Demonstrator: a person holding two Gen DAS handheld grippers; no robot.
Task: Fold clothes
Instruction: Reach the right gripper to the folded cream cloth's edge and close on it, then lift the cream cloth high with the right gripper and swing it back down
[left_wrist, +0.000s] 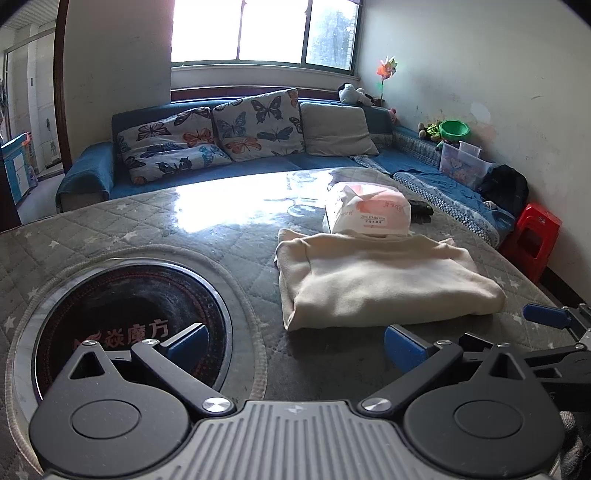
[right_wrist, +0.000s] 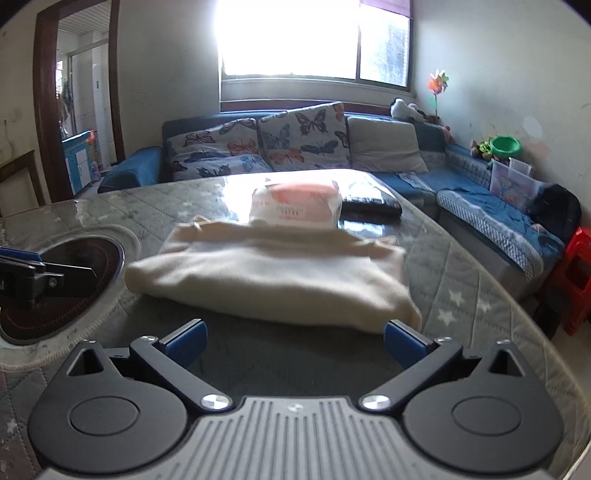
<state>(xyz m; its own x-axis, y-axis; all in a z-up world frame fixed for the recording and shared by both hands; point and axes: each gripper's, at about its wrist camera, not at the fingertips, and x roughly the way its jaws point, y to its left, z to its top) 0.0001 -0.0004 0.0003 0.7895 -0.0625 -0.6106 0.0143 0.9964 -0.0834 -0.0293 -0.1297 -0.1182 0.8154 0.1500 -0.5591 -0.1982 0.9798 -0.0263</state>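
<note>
The cream garment (left_wrist: 384, 280) lies folded in a neat block at centre frame on the quilted table (left_wrist: 147, 229), so folding looks finished. Both the left gripper (left_wrist: 295, 343) and right gripper (right_wrist: 293, 341) are spread wide, empty, just short of its near edge. Next probably a final tidy or setting it aside.

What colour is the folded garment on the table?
Cream, a plain off-white, the folded garment shows best in the left wrist view.

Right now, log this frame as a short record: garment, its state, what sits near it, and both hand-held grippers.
garment: cream garment
state: folded into a flat bundle on the quilted table cover
behind it: tissue pack, touching its far edge
beside it: round cooktop set in the table
left hand-held gripper: open, empty, short of the garment
right hand-held gripper: open, empty, facing the garment's near edge
</note>
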